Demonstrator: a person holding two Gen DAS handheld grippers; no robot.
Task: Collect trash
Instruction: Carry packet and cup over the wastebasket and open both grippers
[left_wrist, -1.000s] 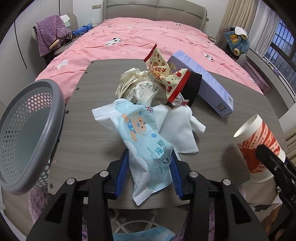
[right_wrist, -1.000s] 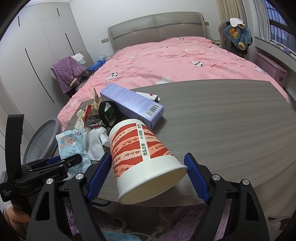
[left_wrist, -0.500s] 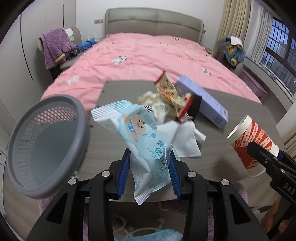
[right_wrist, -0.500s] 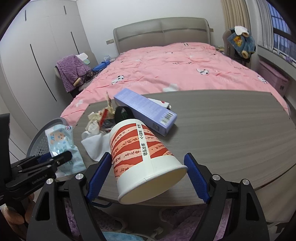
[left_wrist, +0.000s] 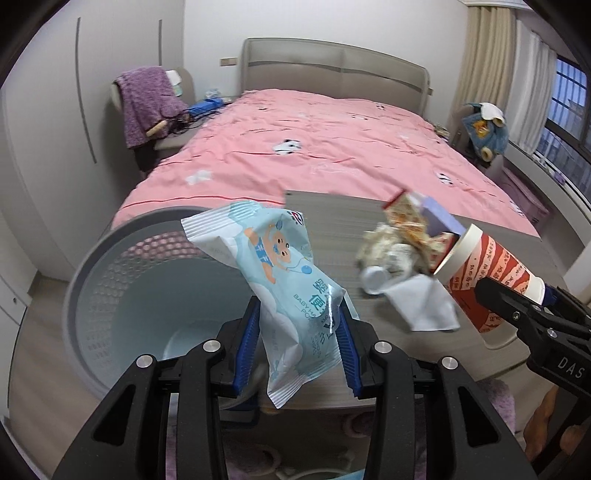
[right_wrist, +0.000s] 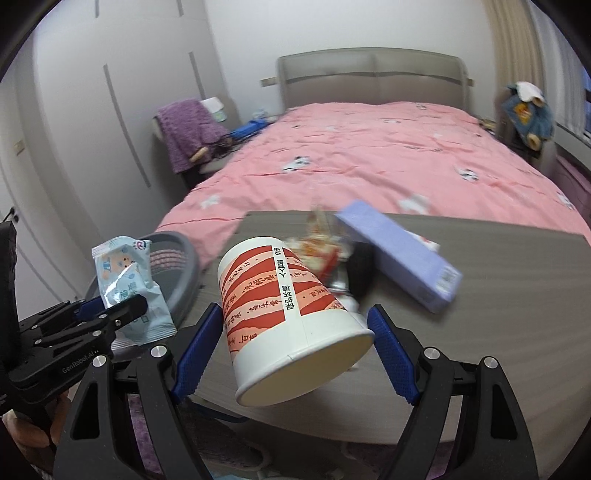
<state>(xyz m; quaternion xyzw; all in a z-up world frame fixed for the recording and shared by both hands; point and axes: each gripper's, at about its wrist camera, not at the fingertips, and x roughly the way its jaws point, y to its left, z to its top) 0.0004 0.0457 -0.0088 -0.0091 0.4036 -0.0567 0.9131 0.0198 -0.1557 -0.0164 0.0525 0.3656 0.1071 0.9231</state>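
My left gripper (left_wrist: 297, 343) is shut on a light-blue baby-wipes packet (left_wrist: 284, 280) and holds it in the air in front of the mouth of a grey mesh waste basket (left_wrist: 110, 280). My right gripper (right_wrist: 295, 345) is shut on a red-and-white paper cup (right_wrist: 284, 310), tilted with its base toward the camera, above the near table edge. The cup (left_wrist: 487, 273) and the right gripper (left_wrist: 532, 321) show at the right of the left wrist view. The packet (right_wrist: 129, 288), the left gripper (right_wrist: 110, 310) and the basket (right_wrist: 177, 266) show at the left of the right wrist view.
On the grey wooden table (right_wrist: 498, 295) lie a purple box (right_wrist: 402, 254), a red snack wrapper (left_wrist: 406, 218), crumpled paper (left_wrist: 384, 247), a white tissue (left_wrist: 424, 306) and a black object (right_wrist: 360, 273). A pink bed (left_wrist: 314, 147) stands behind the table.
Both grippers have risen and pulled back from the table with their loads. The left gripper has swung left, so the basket mouth now lies right behind the packet.
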